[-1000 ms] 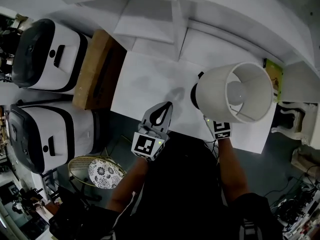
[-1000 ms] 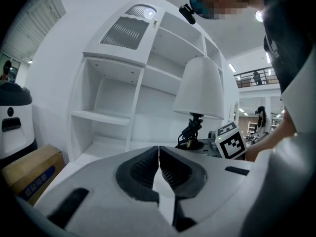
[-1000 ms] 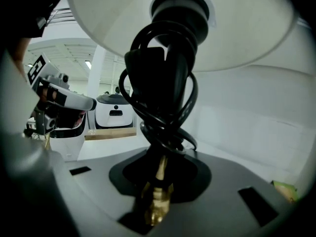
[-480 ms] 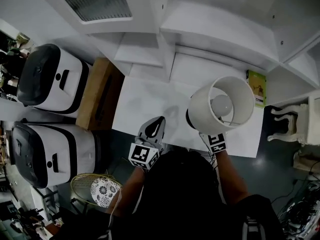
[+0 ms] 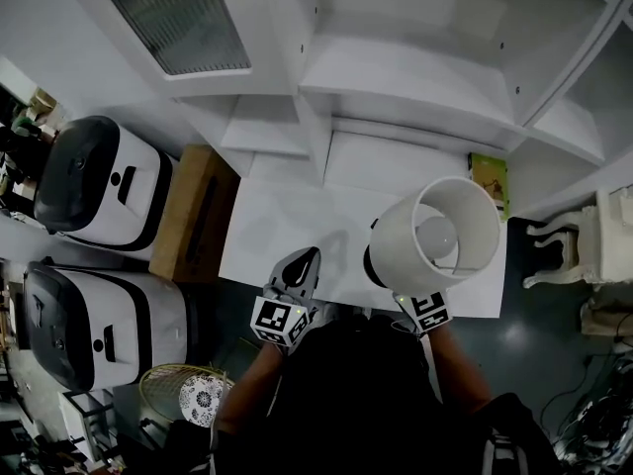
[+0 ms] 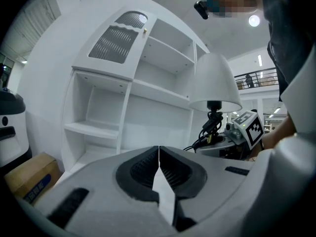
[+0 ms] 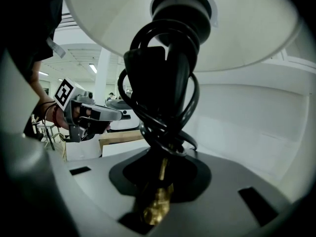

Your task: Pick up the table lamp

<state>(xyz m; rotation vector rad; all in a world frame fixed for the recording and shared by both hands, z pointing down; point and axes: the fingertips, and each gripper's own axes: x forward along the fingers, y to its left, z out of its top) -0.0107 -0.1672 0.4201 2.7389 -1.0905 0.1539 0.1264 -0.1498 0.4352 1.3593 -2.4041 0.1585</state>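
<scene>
Above the white tabletop, the right gripper pinches the brass stem of the white-shaded table lamp under its coiled black cord (surest hold), the left gripper hovering alongside, jaws together, empty.

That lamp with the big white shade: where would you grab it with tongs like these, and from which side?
Probably by the thin brass stem of the table lamp, under the shade, coming in roughly level from the side. The shade looks far too wide for jaws to close on, and the black cord is coiled higher up. The right gripper holds it that way.
</scene>
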